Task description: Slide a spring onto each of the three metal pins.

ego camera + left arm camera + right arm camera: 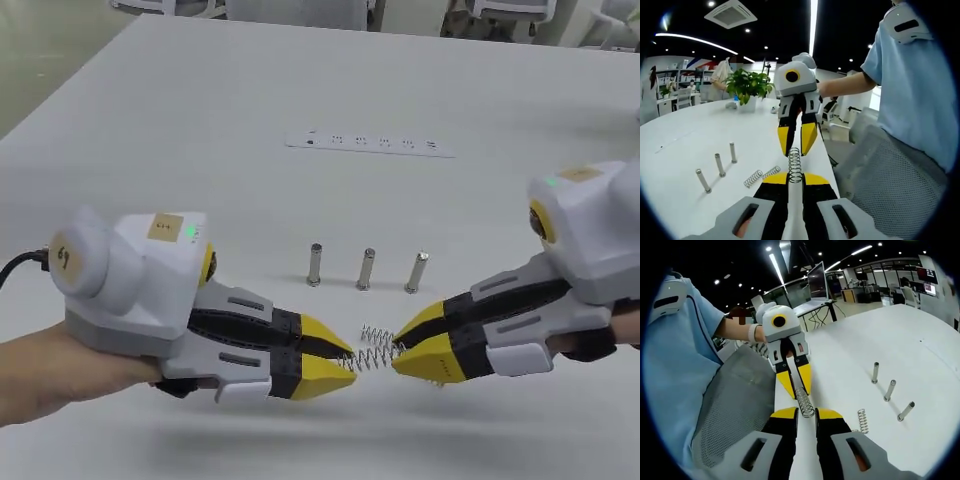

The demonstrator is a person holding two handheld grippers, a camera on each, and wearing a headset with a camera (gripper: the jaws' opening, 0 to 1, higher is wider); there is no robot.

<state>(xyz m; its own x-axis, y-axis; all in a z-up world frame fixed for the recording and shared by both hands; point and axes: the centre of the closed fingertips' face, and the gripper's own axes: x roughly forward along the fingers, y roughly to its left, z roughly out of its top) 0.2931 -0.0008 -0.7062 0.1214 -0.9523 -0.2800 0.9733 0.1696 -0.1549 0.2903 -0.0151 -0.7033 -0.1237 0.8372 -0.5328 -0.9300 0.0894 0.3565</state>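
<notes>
One spring [375, 347] held above the white table [200, 150] | left gripper [343, 362] clamps its left end, right gripper [400, 353] its right end | three metal pins [366, 270] upright just beyond.

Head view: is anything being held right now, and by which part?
One spring, gripped at both ends: the left gripper clamps one end, the right gripper the other.

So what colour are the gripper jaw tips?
Yellow, on black jaws; clearest in the head view, where left gripper and right gripper hold the spring.
</notes>
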